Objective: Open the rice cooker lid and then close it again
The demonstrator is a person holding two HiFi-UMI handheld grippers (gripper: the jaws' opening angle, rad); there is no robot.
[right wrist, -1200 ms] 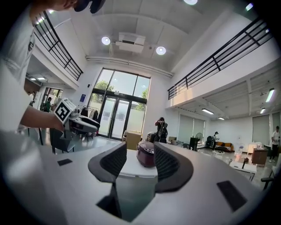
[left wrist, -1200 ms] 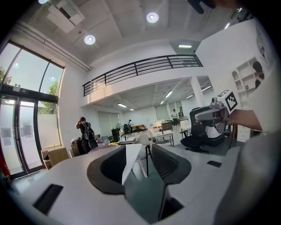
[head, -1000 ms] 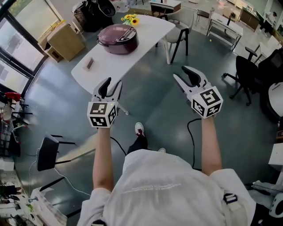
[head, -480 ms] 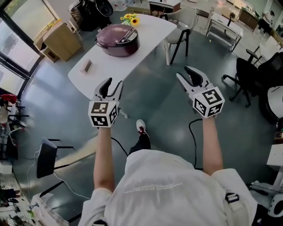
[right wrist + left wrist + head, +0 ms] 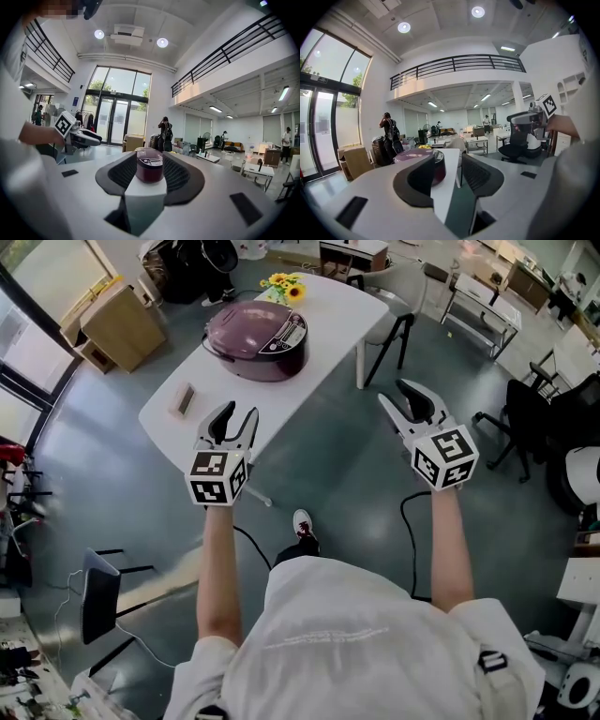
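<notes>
One rice cooker (image 5: pixel 258 326), one white table (image 5: pixel 328 324), one bunch of yellow flowers (image 5: pixel 284 285), one small flat block (image 5: pixel 186 400). Two grippers: the left gripper (image 5: pixel 237 413) and the right gripper (image 5: pixel 394 392). Chairs: three, as far as the crowded edges let me count — a table chair (image 5: pixel 398 282), an office chair (image 5: pixel 520 399), a dark chair (image 5: pixel 98 579).

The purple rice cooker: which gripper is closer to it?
Left. The left gripper hovers at the table's near edge, short of the rice cooker; the right gripper is over the floor, farther off.
</notes>
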